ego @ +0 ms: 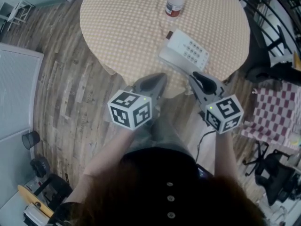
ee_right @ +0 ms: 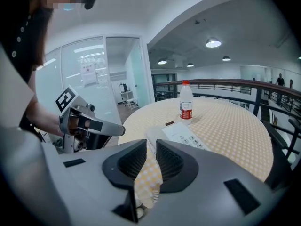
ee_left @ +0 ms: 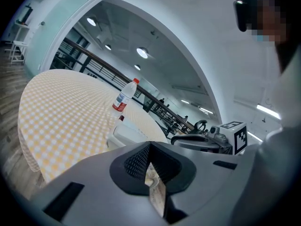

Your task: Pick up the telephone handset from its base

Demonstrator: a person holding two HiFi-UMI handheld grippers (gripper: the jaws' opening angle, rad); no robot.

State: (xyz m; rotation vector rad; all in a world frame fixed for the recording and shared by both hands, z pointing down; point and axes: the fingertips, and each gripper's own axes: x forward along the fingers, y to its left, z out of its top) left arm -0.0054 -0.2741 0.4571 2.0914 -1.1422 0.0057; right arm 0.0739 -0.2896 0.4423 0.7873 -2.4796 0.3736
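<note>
A white telephone (ego: 186, 50) lies near the front edge of the round checked table (ego: 122, 27), its handset (ego: 169, 59) resting along the base's near-left side. Both grippers hang just off the table's front edge, short of the phone. My left gripper (ego: 159, 78) has its jaws together and nothing in them. My right gripper (ego: 195, 76) stands slightly open, a narrow gap between its pads, empty. In the right gripper view the telephone (ee_right: 182, 136) lies straight ahead, beyond the right gripper (ee_right: 151, 147). The left gripper view shows the telephone (ee_left: 126, 134) above the left gripper (ee_left: 149, 147).
A clear bottle with a red label (ego: 175, 1) stands on the table behind the phone. A red-checked seat (ego: 270, 112) and an office chair base (ego: 270, 171) are at the right, a black railing (ego: 277, 13) behind them. A dark bin (ego: 30, 138) sits on the wooden floor at left.
</note>
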